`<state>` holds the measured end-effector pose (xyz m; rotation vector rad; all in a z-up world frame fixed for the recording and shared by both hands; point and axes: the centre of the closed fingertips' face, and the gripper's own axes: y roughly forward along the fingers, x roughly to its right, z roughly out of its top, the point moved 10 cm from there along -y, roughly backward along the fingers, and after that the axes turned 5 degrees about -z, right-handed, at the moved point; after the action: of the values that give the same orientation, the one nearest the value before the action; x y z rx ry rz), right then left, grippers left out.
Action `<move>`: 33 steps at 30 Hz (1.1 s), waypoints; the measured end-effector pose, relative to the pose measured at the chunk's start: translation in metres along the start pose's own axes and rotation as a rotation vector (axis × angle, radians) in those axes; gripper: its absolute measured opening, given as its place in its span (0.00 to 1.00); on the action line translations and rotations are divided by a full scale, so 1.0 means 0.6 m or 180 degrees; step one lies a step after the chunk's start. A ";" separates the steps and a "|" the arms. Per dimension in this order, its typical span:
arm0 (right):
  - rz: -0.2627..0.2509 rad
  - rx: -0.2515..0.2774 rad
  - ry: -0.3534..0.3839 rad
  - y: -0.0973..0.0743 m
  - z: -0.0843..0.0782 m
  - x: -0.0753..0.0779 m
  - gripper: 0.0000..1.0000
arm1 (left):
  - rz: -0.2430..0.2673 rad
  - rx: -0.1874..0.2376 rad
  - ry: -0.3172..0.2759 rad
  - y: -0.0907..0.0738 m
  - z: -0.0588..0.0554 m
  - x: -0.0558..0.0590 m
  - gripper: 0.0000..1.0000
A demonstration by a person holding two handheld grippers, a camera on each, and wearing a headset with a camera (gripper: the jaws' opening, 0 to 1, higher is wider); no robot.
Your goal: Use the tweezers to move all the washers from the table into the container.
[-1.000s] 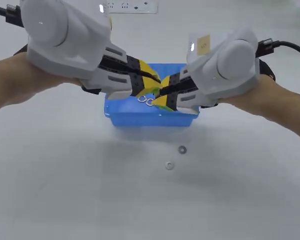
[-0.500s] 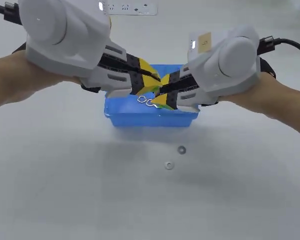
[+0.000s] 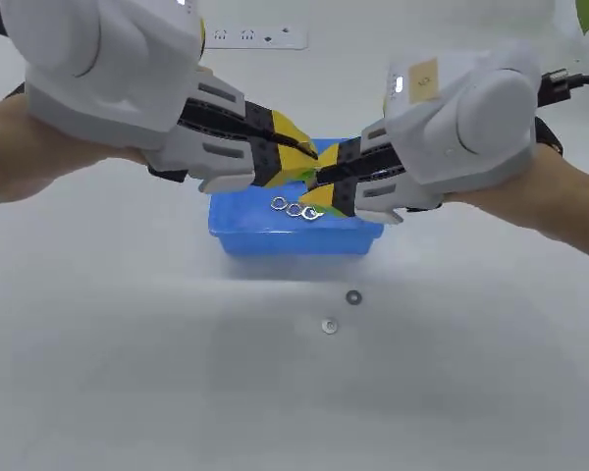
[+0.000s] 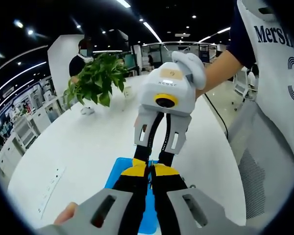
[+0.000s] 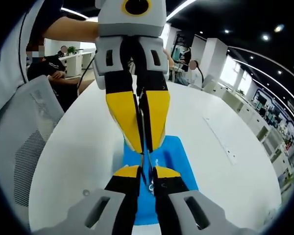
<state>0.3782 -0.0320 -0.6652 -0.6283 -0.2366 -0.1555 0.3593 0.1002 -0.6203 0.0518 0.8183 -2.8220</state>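
Two washers (image 3: 353, 297) lie on the table (image 3: 128, 392), just on the person's side of the container (image 3: 275, 237) and slightly toward the right gripper (image 3: 324, 183). Three more sit inside the container. Over it, the left gripper (image 3: 311, 169) meets the right nose to nose, each pressed together on the tweezers (image 5: 143, 142), whose long axis runs from one gripper to the other. Any next pick likely lies nearer and lower. Beyond, a shirt (image 4: 279, 73) reads "Mersh", cut off, and "3".

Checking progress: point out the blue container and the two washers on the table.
blue container (image 3: 275, 240), head view, front wall.
washer nearer the container (image 3: 353, 297), head view, on its ring.
washer nearer the camera (image 3: 330, 326), head view, on its ring.
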 end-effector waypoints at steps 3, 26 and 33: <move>-0.0018 0.0029 -0.0044 -0.017 0.011 -0.014 0.11 | 0.0011 0.0015 0.0050 -0.008 0.016 0.021 0.06; 0.0182 0.0047 0.0166 -0.076 -0.013 -0.175 0.11 | -0.0192 0.0001 -0.0086 0.010 0.023 0.192 0.06; 0.0240 -0.0014 0.0238 -0.064 -0.031 -0.189 0.11 | -0.0198 -0.0044 -0.0188 0.020 0.004 0.201 0.06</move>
<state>0.2643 -0.0658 -0.6880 -0.6336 -0.1403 -0.1066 0.2435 0.0671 -0.6355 -0.0596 0.8403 -2.8604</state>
